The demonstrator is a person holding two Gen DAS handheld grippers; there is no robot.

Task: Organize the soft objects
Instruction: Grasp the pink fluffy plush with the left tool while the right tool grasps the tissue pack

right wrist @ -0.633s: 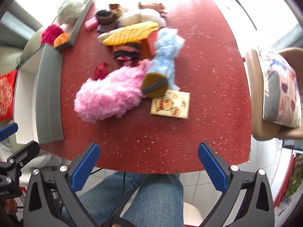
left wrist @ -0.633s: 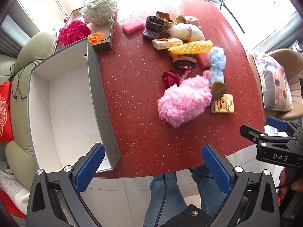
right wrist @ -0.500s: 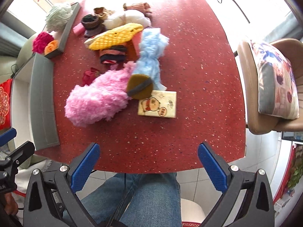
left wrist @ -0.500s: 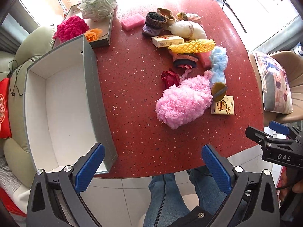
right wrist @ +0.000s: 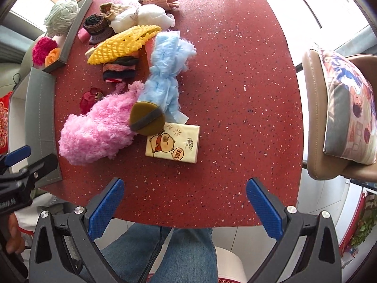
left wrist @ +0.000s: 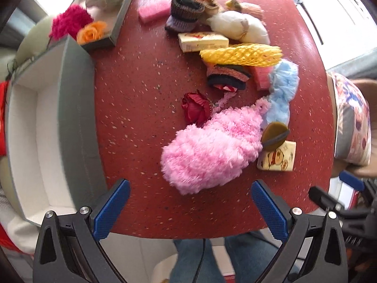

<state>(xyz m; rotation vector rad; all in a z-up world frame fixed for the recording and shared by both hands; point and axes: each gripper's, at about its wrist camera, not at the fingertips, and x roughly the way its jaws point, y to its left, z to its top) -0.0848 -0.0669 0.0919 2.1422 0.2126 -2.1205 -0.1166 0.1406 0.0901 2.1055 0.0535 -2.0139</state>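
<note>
A fluffy pink soft object (left wrist: 212,148) (right wrist: 99,129) lies on the red table (left wrist: 141,108) (right wrist: 235,82), nearest the front. Behind it lie a light blue fluffy piece (left wrist: 281,87) (right wrist: 167,66), a yellow net sleeve (left wrist: 242,54) (right wrist: 122,43), knitted socks (left wrist: 227,75), a red fabric rose (left wrist: 195,108) and a white pouch (left wrist: 238,27). My left gripper (left wrist: 189,207) is open and empty, just in front of the pink object. My right gripper (right wrist: 185,206) is open and empty over the table's front edge.
An empty grey box with white inside (left wrist: 42,127) stands at the table's left. A tray (left wrist: 113,33) behind it holds a magenta pompom, an orange rose and a pale green puff. Tissue packs (right wrist: 173,142) (left wrist: 202,41), a brown round pad (right wrist: 146,118), a cushioned chair (right wrist: 341,118) at right.
Both grippers have moved forward and lower toward the table; the objects look larger and nearer. The left gripper now stands just before the pink fluffy object. Nothing was taken hold of.
</note>
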